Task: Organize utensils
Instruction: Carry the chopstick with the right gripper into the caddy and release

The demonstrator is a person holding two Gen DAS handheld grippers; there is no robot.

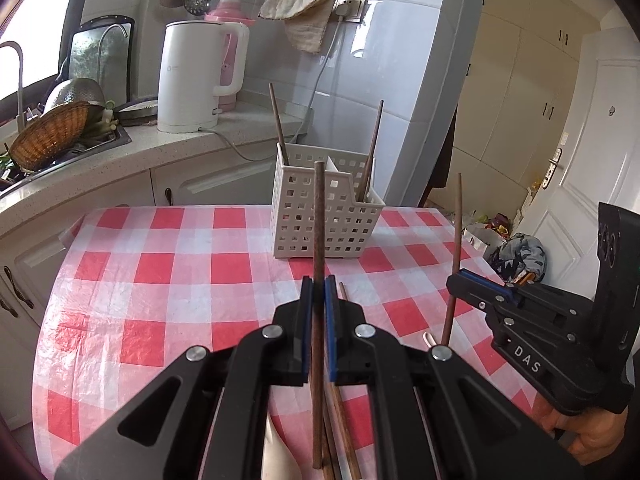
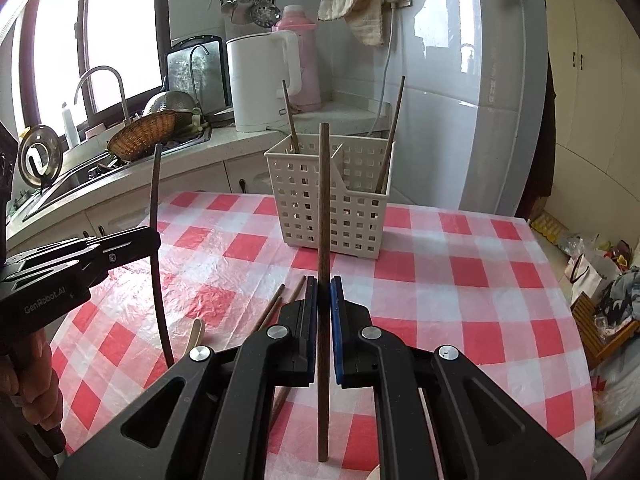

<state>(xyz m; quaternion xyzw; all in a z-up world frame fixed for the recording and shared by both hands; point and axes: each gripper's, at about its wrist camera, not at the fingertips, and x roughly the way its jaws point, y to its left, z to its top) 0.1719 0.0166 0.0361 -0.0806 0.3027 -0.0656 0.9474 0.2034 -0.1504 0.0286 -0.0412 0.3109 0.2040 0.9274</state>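
Note:
A white perforated utensil basket (image 1: pixel 326 216) (image 2: pixel 332 196) stands on the checked table with one brown chopstick upright in each of its two compartments. My left gripper (image 1: pixel 319 292) is shut on a brown chopstick (image 1: pixel 318 240), held upright a little short of the basket. My right gripper (image 2: pixel 324 292) is shut on another brown chopstick (image 2: pixel 323 208), also upright. Each gripper shows in the other's view, the right one (image 1: pixel 480 286) and the left one (image 2: pixel 152 240). Loose chopsticks (image 2: pixel 280 304) and a pale spoon (image 2: pixel 197 334) lie on the table below the grippers.
The red-and-white tablecloth (image 1: pixel 160 280) covers the table. Behind it runs a counter with a white kettle (image 1: pixel 192 76), a pink thermos (image 2: pixel 300 60) and a sink holding a wicker basket (image 1: pixel 52 136). Bags (image 2: pixel 600 280) lie on the floor at the right.

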